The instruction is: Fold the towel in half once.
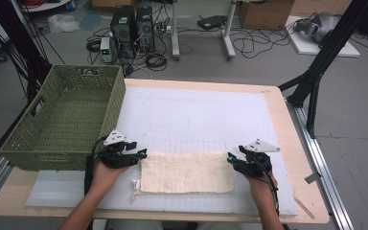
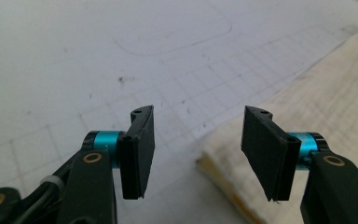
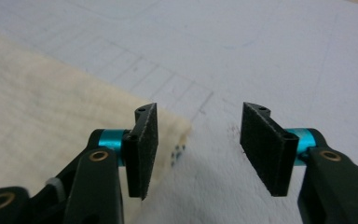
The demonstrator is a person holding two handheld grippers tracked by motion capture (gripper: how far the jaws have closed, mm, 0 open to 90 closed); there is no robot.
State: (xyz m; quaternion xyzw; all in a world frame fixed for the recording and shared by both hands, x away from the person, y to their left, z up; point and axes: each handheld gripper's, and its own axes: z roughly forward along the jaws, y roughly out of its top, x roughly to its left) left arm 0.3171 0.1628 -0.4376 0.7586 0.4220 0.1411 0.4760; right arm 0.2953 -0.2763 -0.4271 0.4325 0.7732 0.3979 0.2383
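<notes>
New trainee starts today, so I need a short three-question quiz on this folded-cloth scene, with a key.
1. True or false: the left gripper is clamped on the cloth.
2. Where is the basket? A) on the table's left side B) on the cloth C) on the floor
3. Fill in: the cloth lies between the two ____.

Key:
1. False. In the left gripper view the jaws stand apart with nothing between them, and the cloth's corner lies just beyond.
2. A. It stands left of the cloth, behind the left gripper.
3. Grippers. The right gripper is at the cloth's right edge, jaws also open.
</notes>
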